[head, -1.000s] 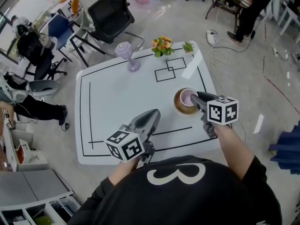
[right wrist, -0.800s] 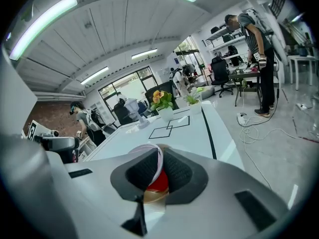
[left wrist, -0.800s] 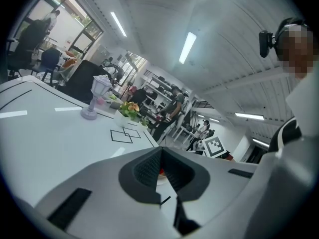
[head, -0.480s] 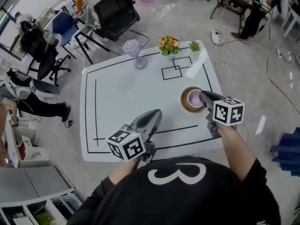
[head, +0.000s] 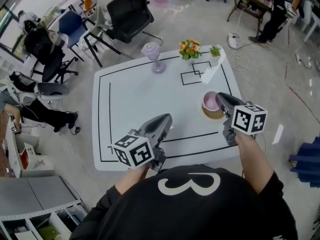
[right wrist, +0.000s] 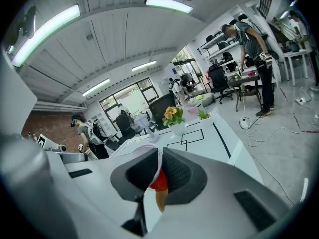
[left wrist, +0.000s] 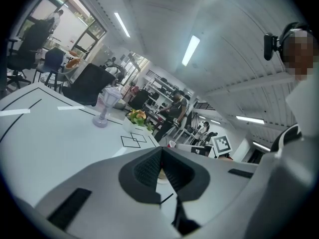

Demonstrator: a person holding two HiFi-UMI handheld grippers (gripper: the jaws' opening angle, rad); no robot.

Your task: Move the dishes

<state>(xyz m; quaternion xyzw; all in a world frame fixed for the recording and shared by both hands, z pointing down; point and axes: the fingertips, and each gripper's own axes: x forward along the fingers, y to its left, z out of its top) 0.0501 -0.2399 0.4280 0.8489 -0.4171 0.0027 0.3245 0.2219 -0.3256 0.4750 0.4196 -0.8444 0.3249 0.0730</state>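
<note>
A cup (head: pixel 212 102), pink inside with a white rim, stands over a brown saucer (head: pixel 214 115) near the right edge of the white table (head: pixel 130 109). My right gripper (head: pixel 220 99) is shut on the cup's near rim. In the right gripper view the thin white rim (right wrist: pixel 157 164) shows pinched between the pads of the right gripper (right wrist: pixel 159 156), with the cup's red wall under it. My left gripper (head: pixel 164 121) hovers over the table's front middle, shut and holding nothing. In its own view the left gripper (left wrist: pixel 162 153) shows its pads pressed together.
At the table's far edge stand a purple goblet (head: pixel 154 54), a flower pot (head: pixel 190 48) and a small green plant (head: pixel 215 51). Taped squares (head: pixel 195 74) mark the far right area. Black chairs (head: pixel 125 14) stand behind the table, and a person (head: pixel 280 4) stands at the back right with cables (head: pixel 240 54) on the floor.
The whole view has shifted right. My right gripper stays on the cup, which now sits toward the far side of the saucer rather than centred. The left gripper has hardly moved.
</note>
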